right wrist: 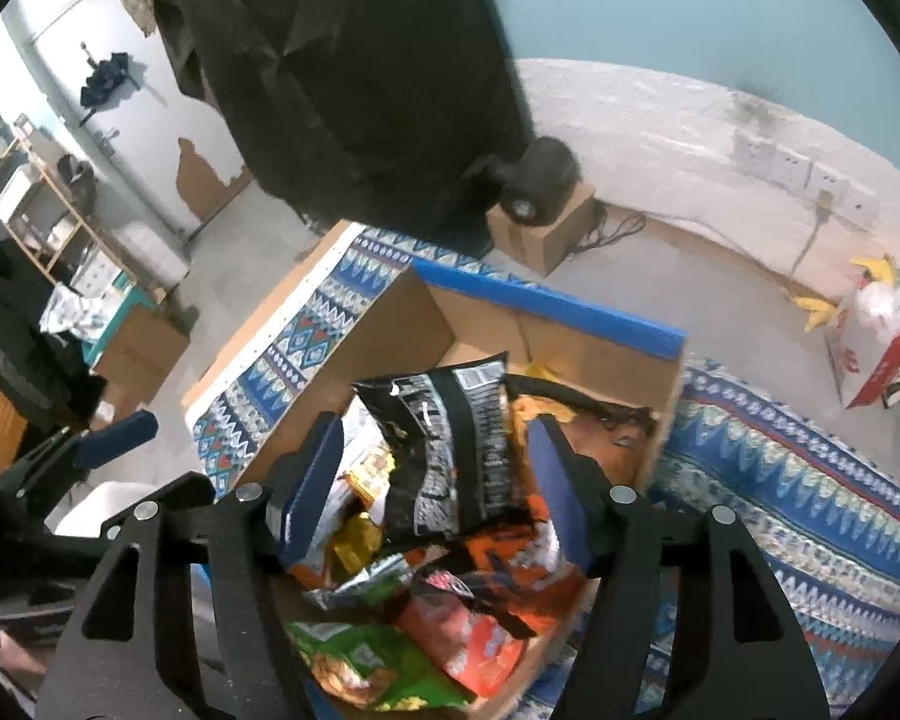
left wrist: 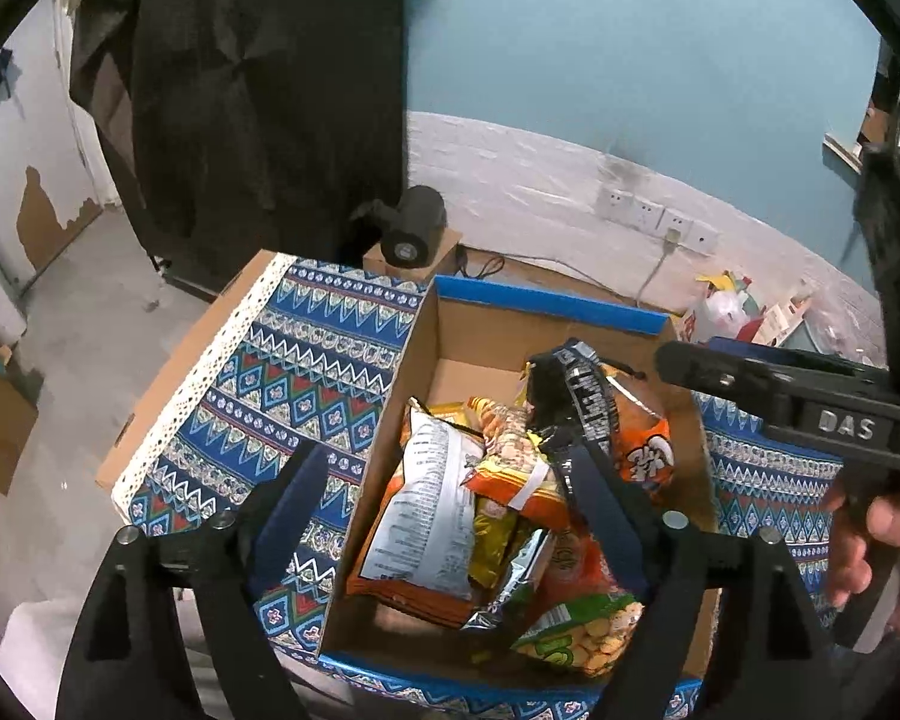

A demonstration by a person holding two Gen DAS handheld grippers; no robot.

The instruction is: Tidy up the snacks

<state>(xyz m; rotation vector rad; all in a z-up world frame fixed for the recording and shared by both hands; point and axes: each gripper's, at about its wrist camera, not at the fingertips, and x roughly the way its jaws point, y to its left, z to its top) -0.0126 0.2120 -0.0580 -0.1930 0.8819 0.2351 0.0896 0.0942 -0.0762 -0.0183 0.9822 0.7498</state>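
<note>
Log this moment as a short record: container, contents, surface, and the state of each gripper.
container: open cardboard box with blue-edged flaps
contents: heap of snack bags, among them a black bag on top, a white-backed bag and a green biscuit bag
surface: blue patterned cloth under the box
left gripper: open, over the box's left wall, holding nothing
right gripper: open, black bag between its fingers, pads not pressing it

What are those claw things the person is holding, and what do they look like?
Each tool is black plastic: the left tool and right tool have two angular fingers with dark blue pads and round silver pivot pins. The right tool's body bears white letters "DAS". No cables show.
</note>
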